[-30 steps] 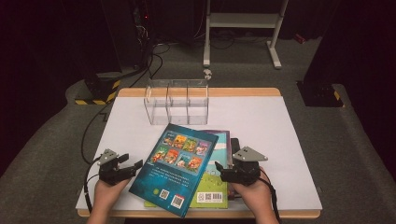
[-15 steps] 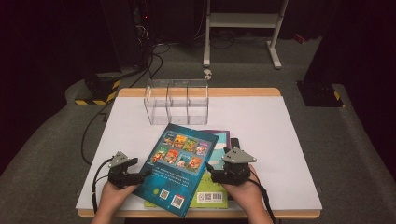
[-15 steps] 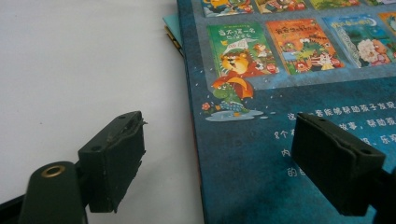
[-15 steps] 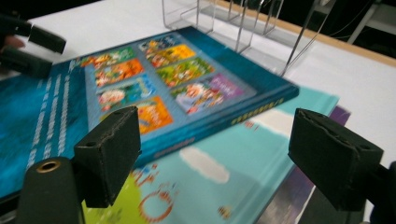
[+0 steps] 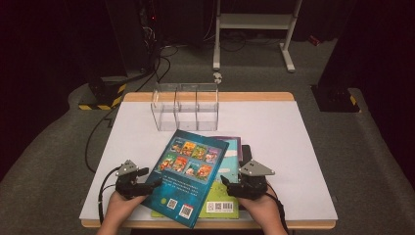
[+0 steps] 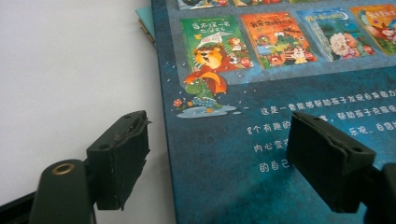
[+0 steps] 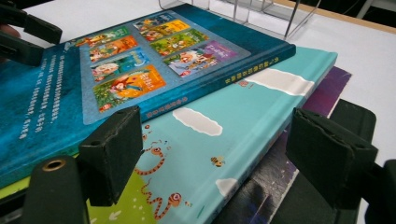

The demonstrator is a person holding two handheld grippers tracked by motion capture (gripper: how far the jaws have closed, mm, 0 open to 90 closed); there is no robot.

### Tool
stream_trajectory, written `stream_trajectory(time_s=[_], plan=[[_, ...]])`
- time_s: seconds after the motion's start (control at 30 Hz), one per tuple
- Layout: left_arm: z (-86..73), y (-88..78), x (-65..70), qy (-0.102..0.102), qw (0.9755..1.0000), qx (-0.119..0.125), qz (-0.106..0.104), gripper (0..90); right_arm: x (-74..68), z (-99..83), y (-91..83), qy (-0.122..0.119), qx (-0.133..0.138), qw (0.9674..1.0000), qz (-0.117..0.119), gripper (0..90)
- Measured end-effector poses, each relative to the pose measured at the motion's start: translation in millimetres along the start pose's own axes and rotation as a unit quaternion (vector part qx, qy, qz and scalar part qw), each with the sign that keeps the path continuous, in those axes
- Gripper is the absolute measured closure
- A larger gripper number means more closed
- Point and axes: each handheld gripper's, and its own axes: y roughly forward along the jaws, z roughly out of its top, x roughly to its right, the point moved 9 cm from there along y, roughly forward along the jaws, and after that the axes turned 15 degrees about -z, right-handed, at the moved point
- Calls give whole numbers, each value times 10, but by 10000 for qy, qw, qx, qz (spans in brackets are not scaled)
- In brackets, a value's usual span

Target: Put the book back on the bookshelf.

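Blue book (image 5: 188, 174): tops the stack at the table's (image 5: 293, 147) near edge, lying askew.
Handling: looks stiff, flat, slick-covered; best pinched at its overhanging left edge.
Left gripper (image 5: 147, 182): jaws straddle that edge, just closing slightly, pads not pressing.
Right gripper (image 5: 230, 182): wide open, empty, facing the teal book (image 7: 243, 116) beneath.
Clear organizer (image 5: 186, 105): toward the far edge.

We see a dark blue book (image 5: 188, 174) with a smooth, slightly glossy printed card cover, lying on a turquoise book (image 7: 243, 135) with a similar sheen. The clear box (image 5: 186, 105) looks like glossy plastic. The bench (image 5: 288, 142) has a matt white top with a wooden edge. The left tool (image 6: 219, 154) has matt black pads (image 6: 119, 156), rough and frayed.
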Motion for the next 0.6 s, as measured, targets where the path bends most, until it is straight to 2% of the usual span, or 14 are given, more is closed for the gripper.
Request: stream_trajectory(time_s=[0.3,0.53,0.6], plan=[[-15,12,30,-84,9999,-78,-113,238,46,10,-40,75,44,9999,-57,195],[-19,21,62,179,9998,-21,-122,244,25,4,-44,10,50,10000,-27,195],[-19,20,62,180,9998,-15,-121,244,16,5,-46,4,42,10000,-18,194]])
